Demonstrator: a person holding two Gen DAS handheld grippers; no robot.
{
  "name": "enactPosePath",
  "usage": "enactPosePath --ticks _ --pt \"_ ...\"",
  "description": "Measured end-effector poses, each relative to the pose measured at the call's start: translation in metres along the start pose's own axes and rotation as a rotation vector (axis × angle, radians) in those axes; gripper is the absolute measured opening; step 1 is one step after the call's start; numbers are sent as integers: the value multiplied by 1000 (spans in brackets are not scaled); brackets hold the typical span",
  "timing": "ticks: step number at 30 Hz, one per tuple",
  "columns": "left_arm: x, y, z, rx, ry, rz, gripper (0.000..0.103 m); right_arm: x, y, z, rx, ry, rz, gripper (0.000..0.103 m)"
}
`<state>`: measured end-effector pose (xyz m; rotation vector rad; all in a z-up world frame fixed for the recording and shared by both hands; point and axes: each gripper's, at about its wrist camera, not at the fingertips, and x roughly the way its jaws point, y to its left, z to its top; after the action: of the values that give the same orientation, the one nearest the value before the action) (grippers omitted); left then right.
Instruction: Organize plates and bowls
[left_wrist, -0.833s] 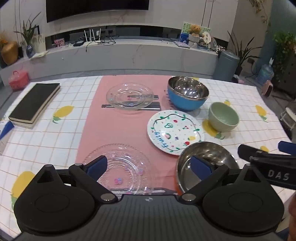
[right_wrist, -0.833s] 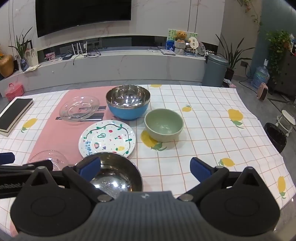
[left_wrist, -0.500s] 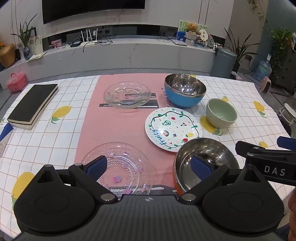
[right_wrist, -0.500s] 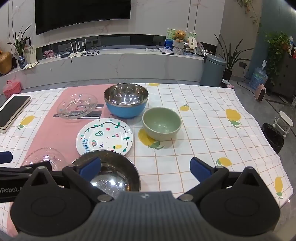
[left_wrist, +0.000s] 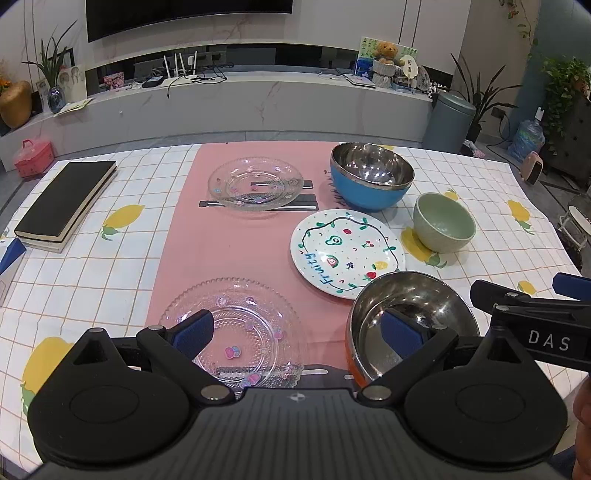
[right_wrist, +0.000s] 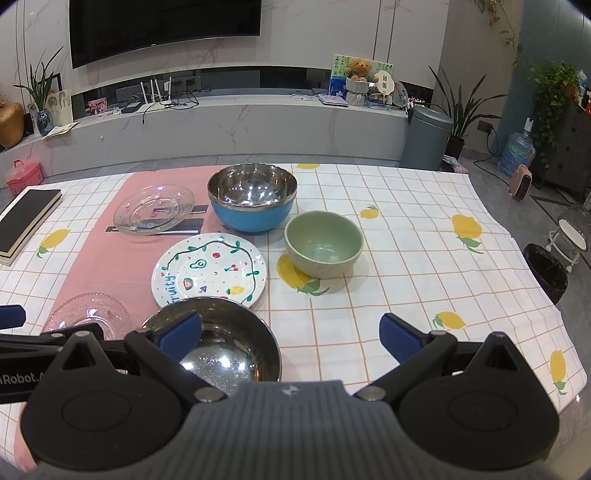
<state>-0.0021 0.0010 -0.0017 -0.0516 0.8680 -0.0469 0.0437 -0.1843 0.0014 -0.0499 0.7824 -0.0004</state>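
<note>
**Kid:** Have they tidied the plates and bowls yet?

**Me:** No, not that I can see. Nothing is stacked. Every dish sits alone on the surface (right_wrist: 406, 236).

**Kid:** Where are they all?

**Me:** A clear glass plate (left_wrist: 236, 332) and a shiny steel bowl (left_wrist: 410, 321) sit by the near edge. The painted fruit plate (left_wrist: 347, 253) is in the middle, with the green bowl (right_wrist: 324, 243) beside it. The blue bowl (right_wrist: 253, 197) and another glass plate (left_wrist: 255, 182) sit toward the far edge.

**Kid:** Are the claws holding anything?

**Me:** No. The left claw (left_wrist: 297, 328) is wide open and empty, above the near glass plate and the steel bowl. The right claw (right_wrist: 290, 334) is wide open and empty too, by the steel bowl's right side.

**Kid:** So what is left?

**Me:** I think all of it. Plates go with plates, bowls with bowls.
</note>
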Motion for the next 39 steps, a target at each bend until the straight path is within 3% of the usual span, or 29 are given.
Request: enactPosePath --ticks 39 --pt "2 2 -2 -10 8 -3 103 3 1 0 -2 5 -3 100"
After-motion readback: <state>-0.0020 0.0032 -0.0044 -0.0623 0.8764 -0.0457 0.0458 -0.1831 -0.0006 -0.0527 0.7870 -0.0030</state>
